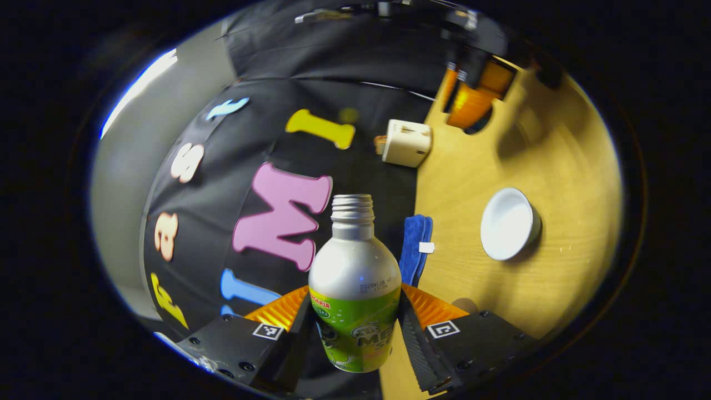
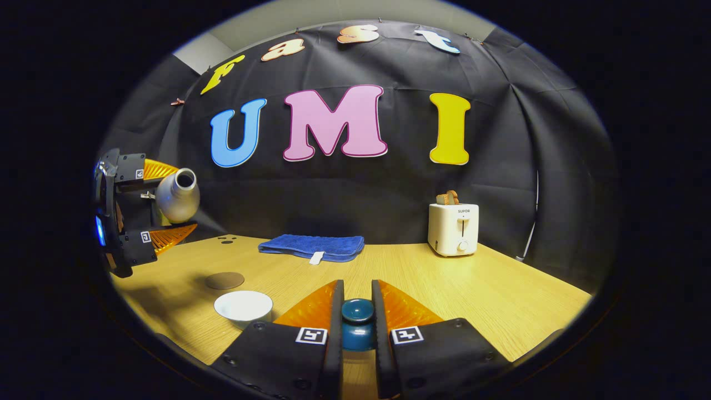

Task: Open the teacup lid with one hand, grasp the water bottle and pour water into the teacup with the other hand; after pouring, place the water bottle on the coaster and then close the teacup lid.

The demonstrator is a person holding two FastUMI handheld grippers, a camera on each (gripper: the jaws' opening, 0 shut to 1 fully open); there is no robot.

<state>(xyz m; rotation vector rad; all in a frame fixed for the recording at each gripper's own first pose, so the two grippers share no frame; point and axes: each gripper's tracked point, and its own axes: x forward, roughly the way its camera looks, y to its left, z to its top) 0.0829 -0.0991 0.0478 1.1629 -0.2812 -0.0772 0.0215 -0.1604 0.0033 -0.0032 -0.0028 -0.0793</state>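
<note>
Item 1: pale wooden tabletop [image 2: 500,294], which I take as my landmark; everything below is placed against it.

Item 2: folded blue towel [image 2: 311,246], flat on the tabletop at its far edge, under the black cloth wall.

Item 3: cream-white toaster [image 2: 453,229], upright at the tabletop's far right in the right gripper view, a brown slice standing in its slot.

Item 4: silver metal water bottle with a green label [image 1: 355,289], uncapped, held in the air off the tabletop's left side. My left tongs [image 1: 355,328] are closed on its body, one finger pressing each side. In the right gripper view I see the same bottle [image 2: 178,195] tipped over, its open mouth pointing toward the tabletop's middle, with the left tongs [image 2: 166,203] around it.

Item 5: white round teacup [image 2: 243,306], open, standing on the tabletop near its front left.

Item 6: dark teal teacup lid [image 2: 357,325] with a round knob, lifted just above the tabletop's front edge; my right tongs [image 2: 357,311] are narrowed on the knob, both fingers touching it.

Item 7: flat brown round coaster [image 2: 224,280], bare, on the tabletop just behind the teacup.
</note>
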